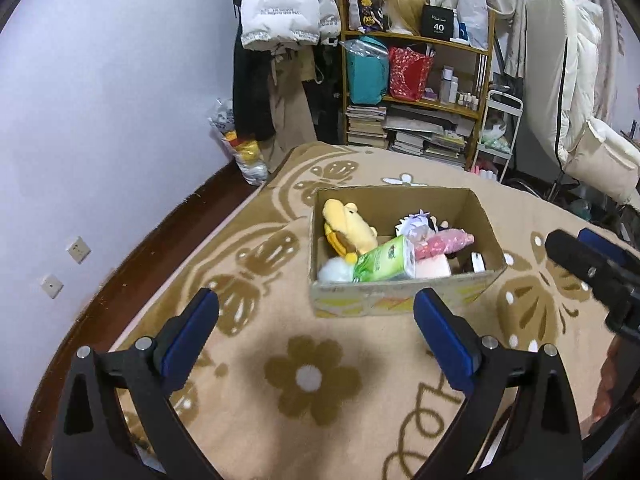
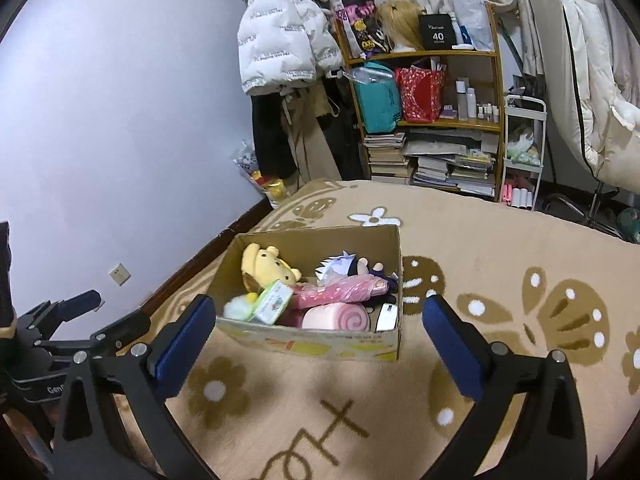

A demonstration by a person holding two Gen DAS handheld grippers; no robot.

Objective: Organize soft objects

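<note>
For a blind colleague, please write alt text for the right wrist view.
An open cardboard box sits on a beige flower-patterned blanket, holding a yellow plush bear, a green tissue pack, a pink rolled towel and other soft items. The right gripper frames it, jaws open and empty.

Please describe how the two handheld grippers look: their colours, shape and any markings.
Both the left gripper and the right gripper have black, angular frames with triangular cut-outs and silver round bolts. Each finger carries a flat blue pad. White lettering beginning "Gen" marks the left gripper's body.
</note>
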